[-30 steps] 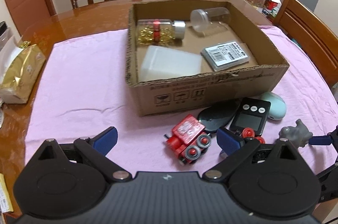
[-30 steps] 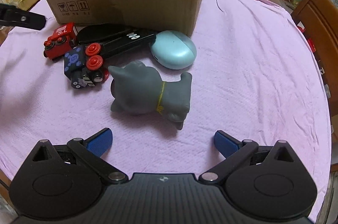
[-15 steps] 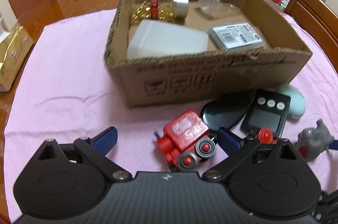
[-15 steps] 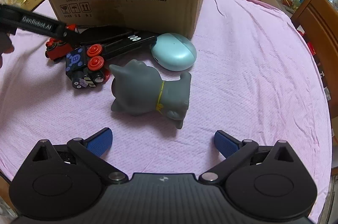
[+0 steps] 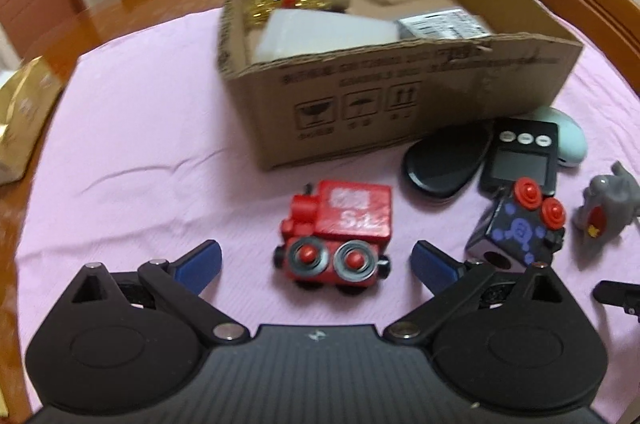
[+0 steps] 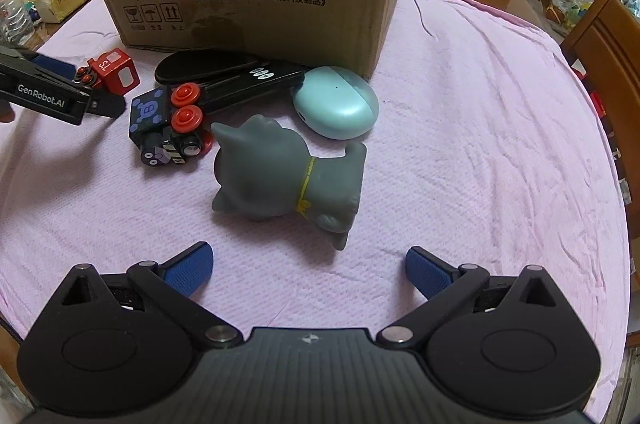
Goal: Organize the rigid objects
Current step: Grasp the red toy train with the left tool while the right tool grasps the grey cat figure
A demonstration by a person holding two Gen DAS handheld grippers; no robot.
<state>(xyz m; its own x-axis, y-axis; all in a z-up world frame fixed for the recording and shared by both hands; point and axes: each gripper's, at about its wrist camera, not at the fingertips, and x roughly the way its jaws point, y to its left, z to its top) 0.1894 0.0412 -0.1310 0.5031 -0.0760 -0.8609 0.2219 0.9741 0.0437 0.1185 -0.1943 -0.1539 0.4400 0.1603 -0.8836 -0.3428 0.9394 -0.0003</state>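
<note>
Partly done, by my judgement: the box (image 5: 400,103) on the counter holds bottles, while outside wait, left to right, the red train (image 5: 340,228) before the released left tongs (image 5: 316,262), the black train (image 6: 168,123), and the cat (image 6: 280,175) before the released right tongs (image 6: 308,262).

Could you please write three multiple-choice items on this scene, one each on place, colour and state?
1. Where does the red toy train stand?
A. inside the cardboard box
B. on the pink cloth before the left gripper
C. on a chair

2. What colour is the cat figurine?
A. grey
B. white
C. orange

3. How is the right gripper?
A. shut on the cat
B. shut and holding nothing
C. open

Key: 1 B, the train sits outside the box between the spread fingers; 2 A, its body is grey with a yellow collar; 3 C, its fingers stand apart.
</note>
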